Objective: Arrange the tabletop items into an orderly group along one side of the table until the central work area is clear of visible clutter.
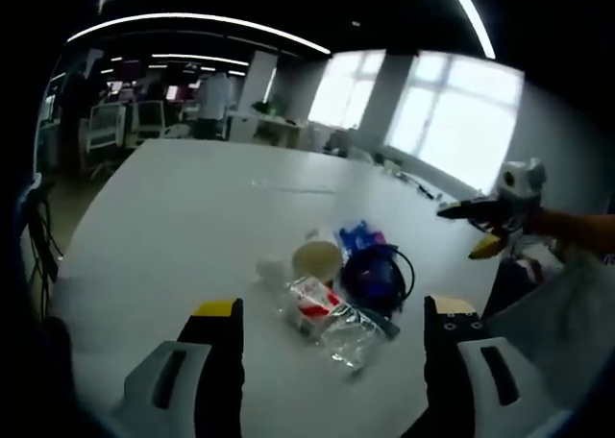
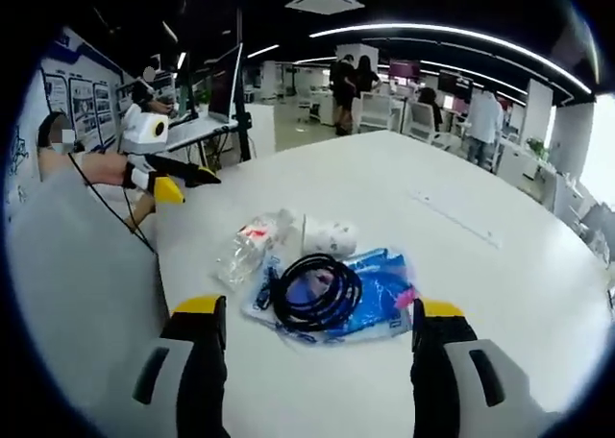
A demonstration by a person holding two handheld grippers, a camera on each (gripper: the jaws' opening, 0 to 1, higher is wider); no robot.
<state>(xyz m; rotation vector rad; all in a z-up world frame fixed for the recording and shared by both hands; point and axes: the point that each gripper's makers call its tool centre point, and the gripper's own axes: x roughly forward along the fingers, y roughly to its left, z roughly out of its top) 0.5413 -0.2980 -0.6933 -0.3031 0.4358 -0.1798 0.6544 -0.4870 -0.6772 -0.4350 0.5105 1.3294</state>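
A small heap lies on the white table (image 1: pixel 173 227): a crumpled clear plastic bottle (image 1: pixel 325 315) with a red label, a white tape roll (image 1: pixel 316 258), a coiled black cable (image 1: pixel 380 277) and a blue packet (image 1: pixel 358 234). My left gripper (image 1: pixel 332 309) hovers open just short of the bottle. From the other side, the cable coil (image 2: pixel 315 290) rests on the blue packet (image 2: pixel 384 289), with the roll (image 2: pixel 330 236) and bottle (image 2: pixel 250 248) behind. My right gripper (image 2: pixel 319 309) stands open near the coil. Each gripper also shows in the other's view: the right (image 1: pixel 473 229), the left (image 2: pixel 190 182).
The table (image 2: pixel 500 265) stretches wide and bare beyond the heap. A grey sleeve (image 2: pixel 67 265) runs along its near edge. Desks, chairs and monitors (image 2: pixel 226 83) stand behind, with people (image 2: pixel 351 87) further back. Bright windows (image 1: pixel 461 121) line the far wall.
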